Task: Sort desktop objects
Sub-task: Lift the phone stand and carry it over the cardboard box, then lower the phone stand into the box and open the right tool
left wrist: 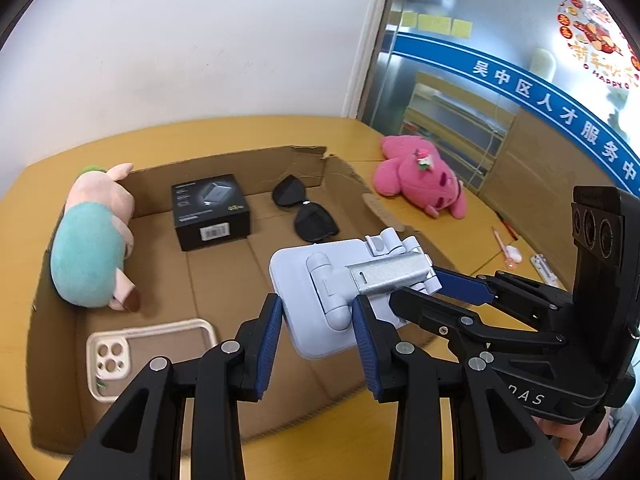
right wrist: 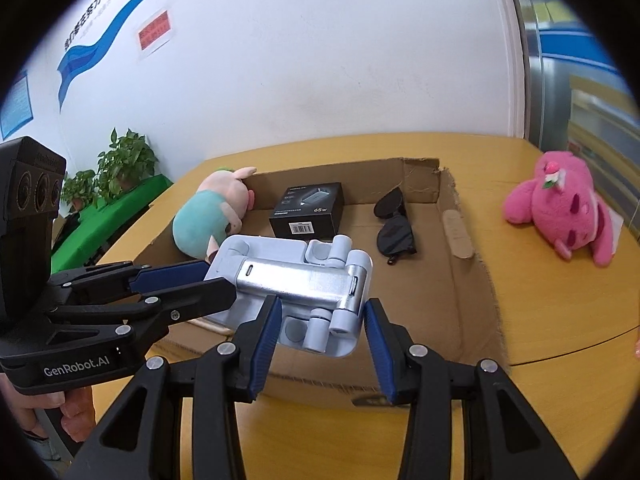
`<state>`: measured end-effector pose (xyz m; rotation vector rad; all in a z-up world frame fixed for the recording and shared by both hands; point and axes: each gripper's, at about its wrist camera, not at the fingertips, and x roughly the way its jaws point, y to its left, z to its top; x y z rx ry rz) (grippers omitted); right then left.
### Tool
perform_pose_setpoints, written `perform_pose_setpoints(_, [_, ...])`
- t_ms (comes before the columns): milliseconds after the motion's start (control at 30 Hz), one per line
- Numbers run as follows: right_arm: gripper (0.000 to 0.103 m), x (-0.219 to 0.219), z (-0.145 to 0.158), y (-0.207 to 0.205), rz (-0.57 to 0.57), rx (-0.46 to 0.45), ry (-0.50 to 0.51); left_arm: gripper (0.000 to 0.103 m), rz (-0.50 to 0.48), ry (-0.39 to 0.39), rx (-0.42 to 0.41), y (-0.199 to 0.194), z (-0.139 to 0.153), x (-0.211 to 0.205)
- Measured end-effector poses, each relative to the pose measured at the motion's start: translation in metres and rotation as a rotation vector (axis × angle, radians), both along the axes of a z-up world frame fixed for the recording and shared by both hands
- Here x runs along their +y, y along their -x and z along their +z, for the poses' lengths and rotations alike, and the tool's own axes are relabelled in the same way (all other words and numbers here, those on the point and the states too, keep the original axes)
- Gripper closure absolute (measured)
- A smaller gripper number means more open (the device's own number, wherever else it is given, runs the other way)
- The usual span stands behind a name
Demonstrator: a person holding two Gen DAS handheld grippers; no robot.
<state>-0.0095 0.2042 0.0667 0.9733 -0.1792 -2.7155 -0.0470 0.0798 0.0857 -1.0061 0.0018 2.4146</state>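
A light blue folding phone stand (left wrist: 320, 300) (right wrist: 296, 292) hangs above the open cardboard box (left wrist: 168, 264) (right wrist: 452, 300). Both grippers close on it from opposite sides. My left gripper (left wrist: 317, 330) holds its base between the blue pads. My right gripper (right wrist: 322, 330) holds its other end; it shows in the left wrist view (left wrist: 440, 292) too. In the box lie a pig plush (left wrist: 92, 240) (right wrist: 208, 220), a black charger box (left wrist: 210, 210) (right wrist: 308, 210), sunglasses (left wrist: 306, 210) (right wrist: 394, 220) and a clear phone case (left wrist: 148, 350).
A pink bear plush (left wrist: 420, 180) (right wrist: 560, 212) lies on the wooden table (left wrist: 460, 216) right of the box. A pen (left wrist: 502, 246) and small items lie further right. A wall and glass door stand behind; potted plants (right wrist: 116, 168) at left.
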Motion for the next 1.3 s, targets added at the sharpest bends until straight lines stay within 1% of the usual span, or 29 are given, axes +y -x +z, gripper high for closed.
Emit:
perform_pose_setpoints(67, [0.061,-0.005,-0.001,0.013,0.002,-0.012,0.017,0.065,0.013,0.011,-0.023,0.017,0.000,-0.007])
perform_pose_setpoints(167, [0.061,-0.016,-0.002,0.036,0.014,-0.027,0.007,0.065,0.029,-0.004,-0.069,0.036,-0.004,-0.014])
perform_pose_setpoints(333, [0.061,-0.014,-0.009,0.065,0.032,-0.077,-0.011,0.065,0.041,-0.004,-0.135,0.064,-0.020,-0.004])
perform_pose_setpoints(400, [0.061,-0.008,-0.016,0.076,0.040,-0.110,-0.035,0.065,0.049,-0.004,-0.172,0.073,-0.029,0.004])
perform_pose_setpoints(533, [0.061,0.008,-0.029,0.094,0.049,-0.174,-0.036,0.065,0.064,0.019,-0.240,0.090,-0.045,0.022])
perform_pose_setpoints(633, [0.061,0.014,-0.036,0.108,0.057,-0.229,-0.056,0.065,0.066,0.029,-0.294,0.101,-0.054,0.028])
perform_pose_setpoints(733, [0.061,0.017,-0.047,0.119,0.062,-0.302,-0.067,0.066,0.069,0.034,-0.366,0.109,-0.071,0.031])
perform_pose_setpoints(767, [0.061,0.017,-0.052,0.122,0.061,-0.326,-0.073,0.065,0.074,0.023,-0.402,0.111,-0.078,0.029])
perform_pose_setpoints(800, [0.061,0.016,-0.056,0.123,0.058,-0.346,-0.078,0.067,0.080,0.015,-0.437,0.113,-0.085,0.029])
perform_pose_setpoints(833, [0.062,0.016,-0.061,0.125,0.055,-0.370,-0.082,0.072,0.086,0.026,-0.454,0.114,-0.089,0.029])
perform_pose_setpoints(867, [0.067,0.015,-0.062,0.124,0.052,-0.378,-0.090,0.079,0.078,0.014,-0.453,0.114,-0.088,0.030])
perform_pose_setpoints(933, [0.070,0.011,-0.064,0.124,0.062,-0.391,-0.105,0.077,0.088,0.035,-0.421,0.113,-0.082,0.032])
perform_pose_setpoints(1000, [0.070,0.006,-0.067,0.123,0.059,-0.410,-0.118,0.068,0.101,0.042,-0.393,0.108,-0.075,0.028])
perform_pose_setpoints(1033, [0.069,0.005,-0.065,0.120,0.038,-0.397,-0.133,0.065,0.102,0.034,-0.378,0.106,-0.070,0.024])
perform_pose_setpoints(1067, [0.064,0.005,-0.063,0.117,0.028,-0.384,-0.126,0.056,0.104,0.015,-0.335,0.098,-0.059,0.015])
perform_pose_setpoints(1100, [0.058,0.007,-0.059,0.112,0.021,-0.365,-0.103,0.043,0.110,0.001,-0.291,0.090,-0.049,0.008])
perform_pose_setpoints(1133, [0.043,0.009,-0.051,0.101,0.016,-0.325,-0.073,0.036,0.124,-0.013,-0.215,0.075,-0.034,-0.002])
perform_pose_setpoints(1167, [0.030,0.011,-0.044,0.091,0.010,-0.282,-0.059,0.026,0.133,-0.015,-0.155,0.063,-0.024,-0.009])
perform_pose_setpoints(1200, [0.026,0.012,-0.035,0.073,-0.009,-0.213,-0.055,0.017,0.144,-0.011,-0.069,0.043,-0.012,-0.018])
perform_pose_setpoints(1233, [0.022,0.013,-0.030,0.059,-0.028,-0.164,-0.059,0.012,0.152,-0.009,0.001,0.027,-0.005,-0.026])
perform_pose_setpoints(1267, [0.022,0.013,-0.027,0.046,-0.038,-0.127,-0.063,0.000,0.176,-0.007,0.096,0.001,0.002,-0.038])
perform_pose_setpoints(1300, [0.022,0.010,-0.026,0.029,-0.040,-0.086,-0.070,0.000,0.203,-0.007,0.158,-0.016,0.004,-0.048])
